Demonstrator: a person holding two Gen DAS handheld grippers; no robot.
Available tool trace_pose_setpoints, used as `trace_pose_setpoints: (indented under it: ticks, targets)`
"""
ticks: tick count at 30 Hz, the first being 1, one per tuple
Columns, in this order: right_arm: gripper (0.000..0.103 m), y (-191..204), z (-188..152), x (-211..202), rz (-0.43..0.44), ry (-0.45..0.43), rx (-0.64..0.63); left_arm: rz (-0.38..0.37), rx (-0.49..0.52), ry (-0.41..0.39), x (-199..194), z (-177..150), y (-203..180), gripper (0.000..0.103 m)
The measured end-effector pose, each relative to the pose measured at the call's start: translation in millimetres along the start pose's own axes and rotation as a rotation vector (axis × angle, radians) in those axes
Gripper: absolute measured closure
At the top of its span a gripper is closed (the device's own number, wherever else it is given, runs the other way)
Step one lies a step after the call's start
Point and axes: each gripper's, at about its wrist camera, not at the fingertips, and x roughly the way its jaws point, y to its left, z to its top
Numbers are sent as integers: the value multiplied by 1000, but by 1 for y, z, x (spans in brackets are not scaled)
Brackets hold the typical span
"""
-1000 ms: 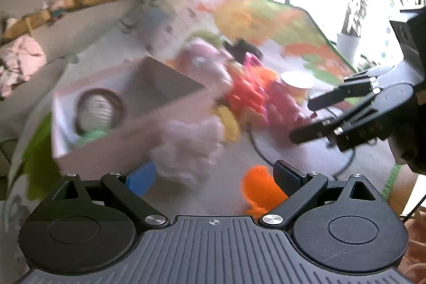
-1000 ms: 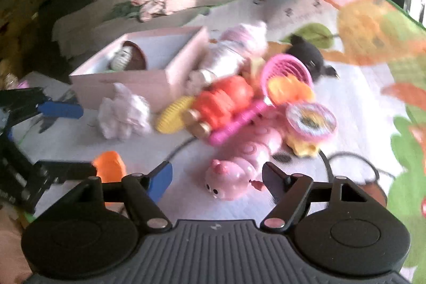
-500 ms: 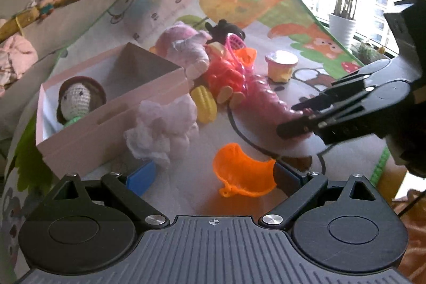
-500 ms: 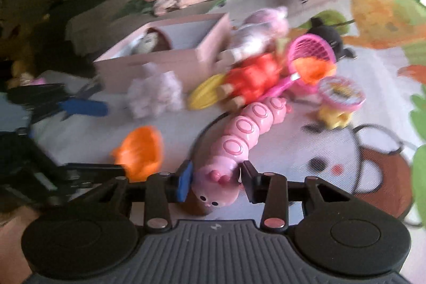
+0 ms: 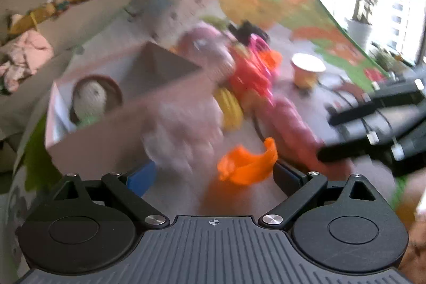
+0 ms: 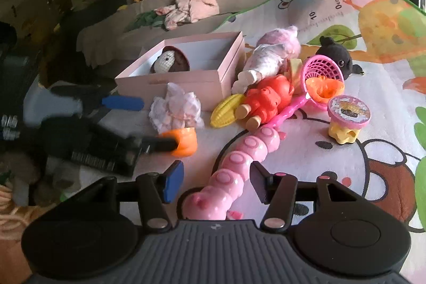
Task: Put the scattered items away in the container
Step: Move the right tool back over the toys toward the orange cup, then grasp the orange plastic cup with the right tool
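Note:
A pink box (image 6: 202, 76) on the play mat holds a crocheted doll (image 6: 169, 63). My left gripper (image 5: 213, 175) is open, its right finger touching an orange plastic piece (image 5: 246, 167), which also shows in the right wrist view (image 6: 183, 143). My right gripper (image 6: 215, 182) is open around the head end of a pink caterpillar toy (image 6: 234, 169). Its jaws stand apart from the toy's sides. A crumpled white-pink cloth (image 6: 174, 108) lies in front of the box. The left wrist view is blurred.
Beside the box lie a yellow corn (image 6: 226, 111), a red figure (image 6: 266, 100), a pink doll (image 6: 271, 55), a black plush (image 6: 335, 55), a pink net scoop (image 6: 319, 79) and a small yellow-pink cup (image 6: 346, 116). A sofa with cushions stands behind.
My right gripper has opened wider and slid further along the caterpillar. My left gripper has moved up to the orange piece, and its view has blurred.

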Motion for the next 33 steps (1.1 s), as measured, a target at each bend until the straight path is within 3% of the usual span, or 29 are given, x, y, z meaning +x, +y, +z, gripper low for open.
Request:
trace_pose_setpoints:
  ticks: [6, 7, 8, 13, 14, 19, 21, 23, 28, 30, 32, 33]
  targets:
    - [48, 14, -6, 4, -16, 11, -102, 12, -63, -10, 20, 17, 17, 6]
    - [48, 16, -6, 5, -11, 13, -107, -10, -69, -7, 22, 15, 17, 13]
    - [48, 18, -6, 6, -7, 13, -109, -39, -79, -3, 22, 13, 18, 30]
    - [48, 30, -4, 13, 3, 15, -143, -88, -128, -4, 8, 1, 22, 68]
    - [48, 33, -3, 14, 7, 13, -154, -97, -139, -3, 2, -1, 24, 70]
    - [48, 50, 0, 25, 38, 18, -193, -196, -185, 38, -31, -23, 32, 70]
    - [48, 56, 1, 30, 39, 25, -212, -223, -189, 56, -39, -34, 33, 65]
    - [48, 61, 3, 36, 40, 32, -224, -203, -181, 65, -44, -42, 32, 53]
    - [47, 67, 16, 63, -6, 31, -224, -130, -195, 52, -43, -43, 37, 44]
    - [47, 64, 21, 75, -5, 45, -208, -93, -182, 33, -44, -40, 39, 34]
    - [65, 62, 23, 86, -14, 69, -205, -48, -157, 20, -46, -38, 40, 30]
    - [66, 60, 23, 88, -10, 84, -195, -44, -155, 18, -47, -38, 41, 28]
